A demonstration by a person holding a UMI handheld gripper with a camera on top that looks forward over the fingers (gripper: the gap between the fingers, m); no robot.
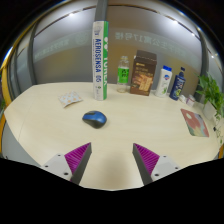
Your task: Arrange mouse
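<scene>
The blue mouse (94, 119) lay on the pale round table (120, 125), ahead of the gripper (113, 158) at about eleven o'clock from it, well beyond the fingertips and touched by nothing. The gripper's two fingers stood wide apart, magenta pads (77, 155) facing inward, with bare tabletop between them and nothing held.

From the mouse, at about ten o'clock, a small flat packet (70, 99) rested on the table. At twelve o'clock, near the far edge, a tall white box with green lettering (99, 55) stood upright. To its right came a clear bottle with a green label (123, 75), then a brown carton (144, 72), then a white bottle (165, 79) and a dark blue bottle (179, 83), all upright in a row. At three o'clock from the mouse a red-printed flat card (194, 121) lay near the table's edge, with green leaves (212, 95) beyond it.
</scene>
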